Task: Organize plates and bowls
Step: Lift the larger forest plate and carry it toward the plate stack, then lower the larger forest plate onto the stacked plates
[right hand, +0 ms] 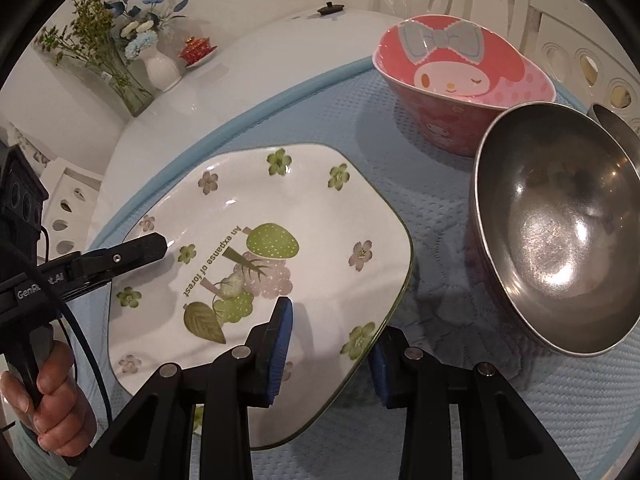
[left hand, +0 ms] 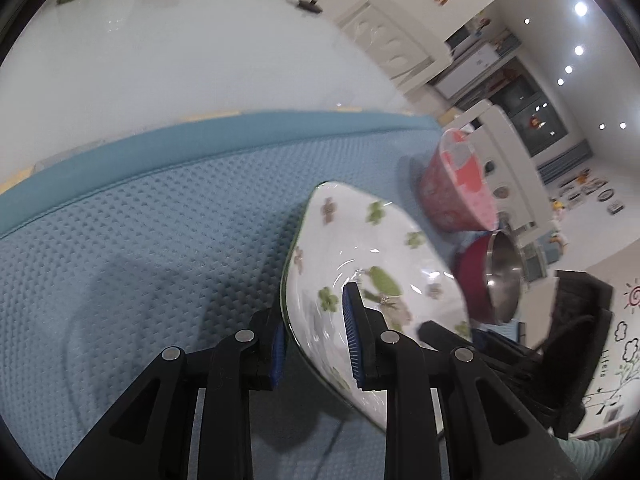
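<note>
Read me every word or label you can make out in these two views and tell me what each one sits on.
"An expanse of forest": printed upside down on the white square flowered plate.
"GenRobot.AI", partly covered by a cable: on the black left gripper.
Writing on the doodled white wall: too blurred to read.

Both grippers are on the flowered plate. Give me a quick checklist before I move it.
1. Left gripper shut on plate rim: ok.
2. Right gripper straddles the opposite rim; pads pressing: cannot tell.
3. Plate level: not ok, tilted in the left wrist view.
4. Pink bowl apart from plate: ok.
5. Steel bowl apart from plate: ok, but near.
6. Mat under plate bare: cannot tell.
</note>
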